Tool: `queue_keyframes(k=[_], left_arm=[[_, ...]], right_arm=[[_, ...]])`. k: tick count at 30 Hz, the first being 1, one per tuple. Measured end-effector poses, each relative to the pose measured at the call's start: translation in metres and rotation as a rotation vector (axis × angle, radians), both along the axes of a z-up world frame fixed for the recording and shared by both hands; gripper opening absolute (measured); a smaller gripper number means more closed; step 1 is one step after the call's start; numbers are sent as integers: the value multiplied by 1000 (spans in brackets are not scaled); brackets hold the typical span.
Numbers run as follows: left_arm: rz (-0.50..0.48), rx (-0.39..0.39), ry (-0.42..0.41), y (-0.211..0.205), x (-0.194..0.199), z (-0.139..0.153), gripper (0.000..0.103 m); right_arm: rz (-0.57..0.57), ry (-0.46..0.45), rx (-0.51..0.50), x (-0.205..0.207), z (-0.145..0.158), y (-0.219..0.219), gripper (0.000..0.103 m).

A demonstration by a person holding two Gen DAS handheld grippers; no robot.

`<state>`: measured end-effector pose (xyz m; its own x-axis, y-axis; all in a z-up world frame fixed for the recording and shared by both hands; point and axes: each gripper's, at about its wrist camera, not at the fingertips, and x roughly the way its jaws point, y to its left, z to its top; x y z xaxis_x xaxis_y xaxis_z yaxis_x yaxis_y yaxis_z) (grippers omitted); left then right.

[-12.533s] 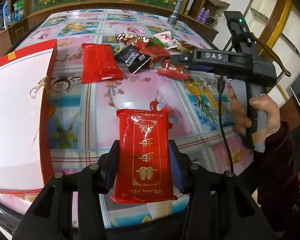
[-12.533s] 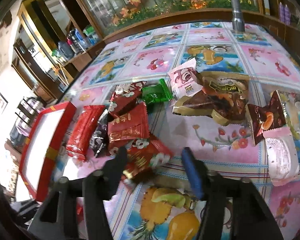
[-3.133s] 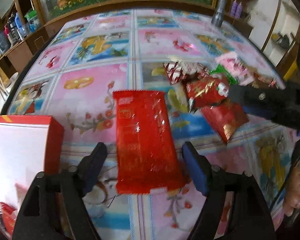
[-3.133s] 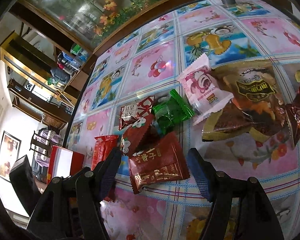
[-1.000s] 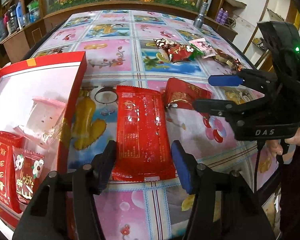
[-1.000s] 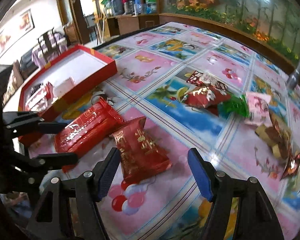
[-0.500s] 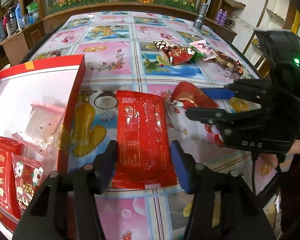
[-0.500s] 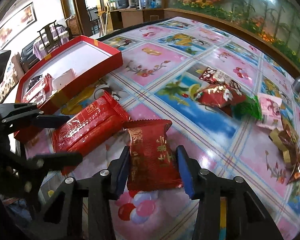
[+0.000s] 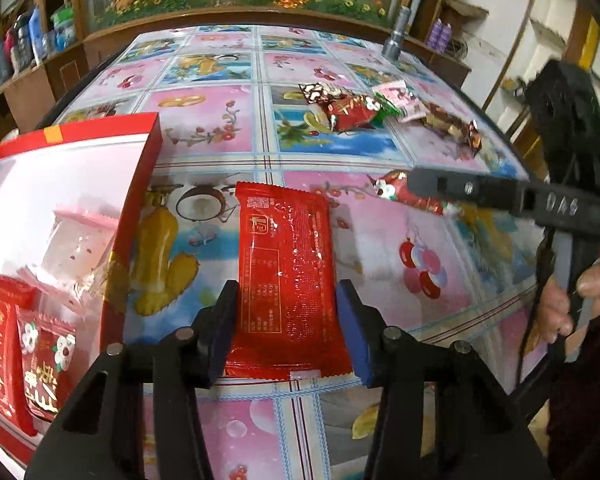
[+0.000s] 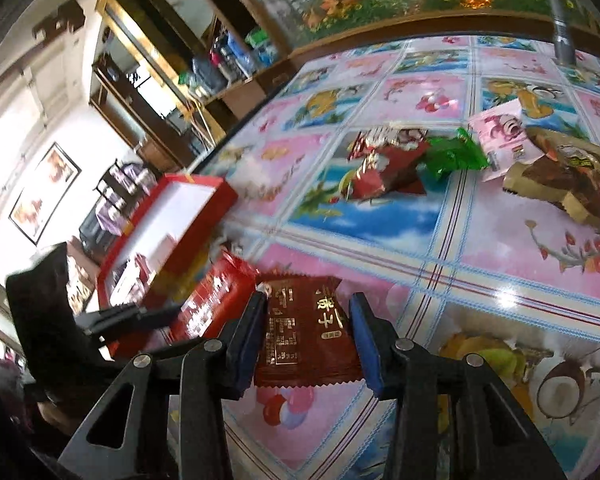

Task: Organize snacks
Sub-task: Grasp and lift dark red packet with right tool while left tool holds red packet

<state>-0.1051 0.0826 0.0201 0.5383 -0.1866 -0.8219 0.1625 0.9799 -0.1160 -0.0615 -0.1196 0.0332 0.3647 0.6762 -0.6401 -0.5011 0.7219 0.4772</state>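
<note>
At the far left sits the red cardboard box with a white interior (image 9: pixel 140 184), already containing red packets and a pale pink-edged wrapper at its near end. Just right of it, the left hand-held gripper (image 9: pixel 286 324) is closed on the near end of a long, glossy bright-red foil snack packet (image 9: pixel 284 264), blue pads pressing both long edges. The packet lies flat over the desk (image 9: pixel 220 120) with its floral tiled cover; whether it is lifted clear cannot be told.

Further right, the right hand-held gripper (image 10: pixel 308 340) has closed narrowly onto a dark-red foil snack packet with gold characters (image 10: pixel 304 336), its pads against both side edges. The far end of this packet lies close beside the bright-red one.

Recommended procedure:
- Maintain firm pad pressure; foil is slippery and likely to slide out if tilted steeply.
- Lift each packet clear of the desk before translating left, so neither drags its neighbour.
- Carry the left packet over the box wall first, then the right, to avoid crossing tools.
- Lower into the bare white area at the far end of the box, then release.

The loose pile of mixed wrapped snacks (image 9: pixel 364 108) at far right remains to be sorted.
</note>
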Motion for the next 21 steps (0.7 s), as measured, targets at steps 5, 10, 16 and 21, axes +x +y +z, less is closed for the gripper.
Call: queue_keyframes(k=[5,10,16,21], left_arm=[[13,115,16,-12,5,-5,76],[24,116,4,-11,9,-8,84],[22,119,-44,-9,10,-5,53],[20,121,-53,-10,9,-3,49]], right_arm=[[-2,-7,1,0,2,-1,39],[3,-1,-87,0,-6,9,38],[24,-76,-150,-12,2,18,63],[53,-165,-302,-27,-7,42,63]])
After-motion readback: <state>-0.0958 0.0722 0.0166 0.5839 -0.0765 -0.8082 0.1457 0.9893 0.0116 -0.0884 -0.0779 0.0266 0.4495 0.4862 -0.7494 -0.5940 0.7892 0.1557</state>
